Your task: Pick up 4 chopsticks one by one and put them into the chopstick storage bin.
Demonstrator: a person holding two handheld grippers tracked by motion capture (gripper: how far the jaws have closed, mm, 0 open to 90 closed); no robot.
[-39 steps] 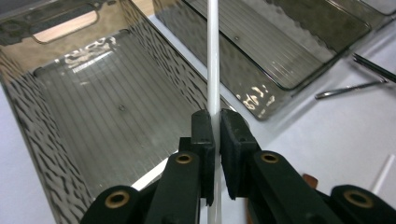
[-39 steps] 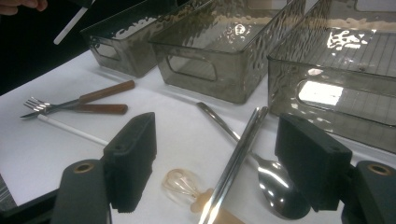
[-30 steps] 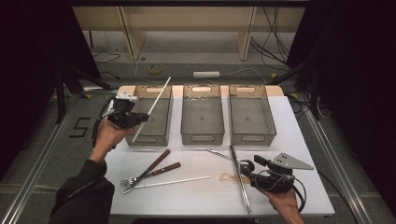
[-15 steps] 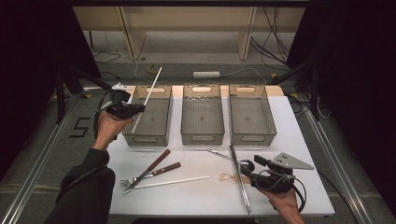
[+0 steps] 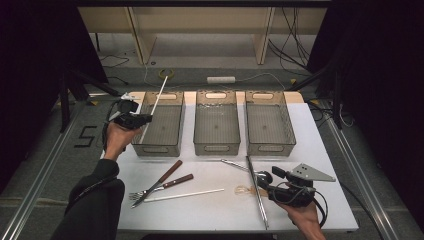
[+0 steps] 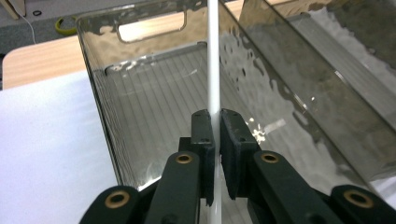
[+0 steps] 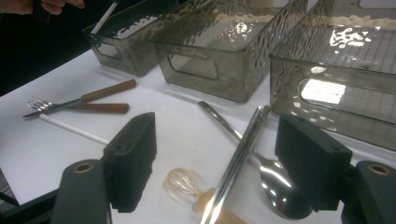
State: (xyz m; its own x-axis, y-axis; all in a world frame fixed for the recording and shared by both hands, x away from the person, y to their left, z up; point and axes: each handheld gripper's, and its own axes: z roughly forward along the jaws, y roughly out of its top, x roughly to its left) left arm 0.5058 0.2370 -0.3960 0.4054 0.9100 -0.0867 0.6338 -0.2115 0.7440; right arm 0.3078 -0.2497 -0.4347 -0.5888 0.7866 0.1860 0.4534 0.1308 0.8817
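From above, the left gripper (image 5: pixel 142 120) holds a white stick (image 5: pixel 153 107) over the left bin (image 5: pixel 172 147). The left gripper view shows more: both black pads squeeze the stick tight, and it runs straight up between them. The right gripper (image 5: pixel 262 179) rests low on the table (image 5: pixel 210 210). Its jaws are wide apart and hold nothing. A shiny spoon (image 7: pixel 275 184) and a long metal stick (image 7: pixel 236 161) lie between them.
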